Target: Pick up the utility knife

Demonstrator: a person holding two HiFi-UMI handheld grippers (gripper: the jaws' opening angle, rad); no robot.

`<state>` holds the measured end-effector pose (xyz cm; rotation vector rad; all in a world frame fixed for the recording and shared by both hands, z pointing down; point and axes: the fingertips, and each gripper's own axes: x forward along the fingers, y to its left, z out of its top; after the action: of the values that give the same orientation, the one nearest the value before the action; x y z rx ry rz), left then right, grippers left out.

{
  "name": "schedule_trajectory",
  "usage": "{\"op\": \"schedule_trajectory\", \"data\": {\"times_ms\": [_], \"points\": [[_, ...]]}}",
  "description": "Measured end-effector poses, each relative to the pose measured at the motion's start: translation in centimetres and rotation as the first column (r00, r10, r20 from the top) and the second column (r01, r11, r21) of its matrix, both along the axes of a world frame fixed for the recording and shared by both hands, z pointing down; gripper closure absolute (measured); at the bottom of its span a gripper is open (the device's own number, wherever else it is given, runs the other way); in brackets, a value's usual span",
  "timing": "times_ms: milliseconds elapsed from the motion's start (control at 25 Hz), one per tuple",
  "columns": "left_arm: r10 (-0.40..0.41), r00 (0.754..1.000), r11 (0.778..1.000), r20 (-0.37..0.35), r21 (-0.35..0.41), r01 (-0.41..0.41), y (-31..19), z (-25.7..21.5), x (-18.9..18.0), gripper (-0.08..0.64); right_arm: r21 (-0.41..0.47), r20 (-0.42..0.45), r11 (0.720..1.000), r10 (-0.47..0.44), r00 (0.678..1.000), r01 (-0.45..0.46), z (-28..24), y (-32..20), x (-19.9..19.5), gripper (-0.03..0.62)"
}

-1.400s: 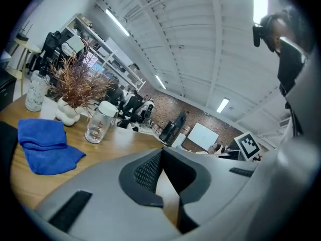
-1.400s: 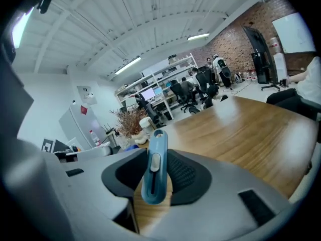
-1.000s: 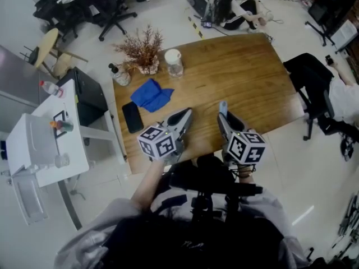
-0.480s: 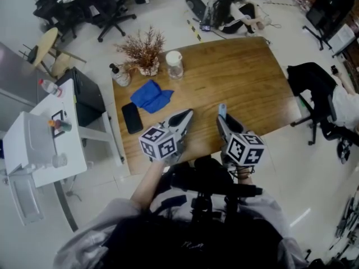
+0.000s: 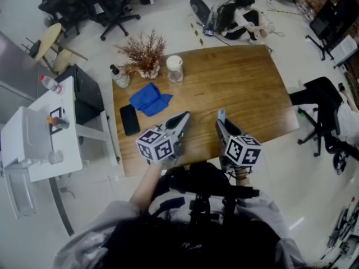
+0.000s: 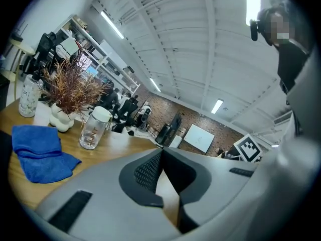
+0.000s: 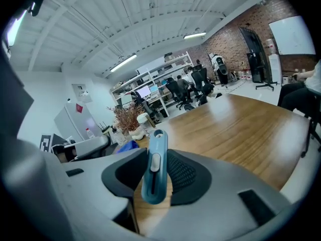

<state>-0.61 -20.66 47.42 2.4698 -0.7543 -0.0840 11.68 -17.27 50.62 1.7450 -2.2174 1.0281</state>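
Observation:
The blue utility knife [image 7: 154,167] stands upright between the jaws of my right gripper [image 7: 153,182], and the pads press on its sides. In the head view its tip [image 5: 221,115] sticks out past the right gripper [image 5: 222,123], held just above the near edge of the wooden table [image 5: 241,83]. My left gripper [image 5: 183,119] hovers beside it to the left. Its jaws meet at the tips with nothing between them, as the left gripper view shows [image 6: 161,152].
A blue cloth [image 5: 150,98], a black phone [image 5: 129,119], a clear jar with a white lid [image 5: 175,66], a vase of dried twigs [image 5: 146,52] and a pump bottle [image 5: 119,75] sit on the table's left side. A black chair [image 5: 320,97] stands to the right.

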Motion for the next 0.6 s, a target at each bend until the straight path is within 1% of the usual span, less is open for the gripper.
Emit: {"op": "schedule_trajectory", "data": {"times_ms": [120, 240, 440, 600], "points": [[-0.022, 1.0, 1.0, -0.001, -0.007, 0.022, -0.2, 0.0, 0.0, 0.555, -0.036, -0.015, 0.999, -0.005, 1.0, 0.005, 1.3, -0.8, 1.1, 0.453], [-0.055, 0.998, 0.998, 0.0, -0.014, 0.055, -0.6, 0.1, -0.2, 0.555, -0.089, -0.037, 0.996, -0.025, 0.999, 0.021, 3.8, -1.8, 2.1, 0.453], [-0.129, 0.992, 0.991, 0.014, -0.025, 0.129, -1.4, 0.4, -1.2, 0.555, -0.186, -0.119, 0.981, -0.082, 0.99, 0.059, 8.3, -4.2, 3.7, 0.453], [-0.196, 0.98, 0.98, 0.031, -0.035, 0.197, -1.9, 0.8, -2.3, 0.555, -0.252, -0.209, 0.963, -0.151, 0.966, 0.096, 11.4, -6.8, 5.2, 0.451]]}}
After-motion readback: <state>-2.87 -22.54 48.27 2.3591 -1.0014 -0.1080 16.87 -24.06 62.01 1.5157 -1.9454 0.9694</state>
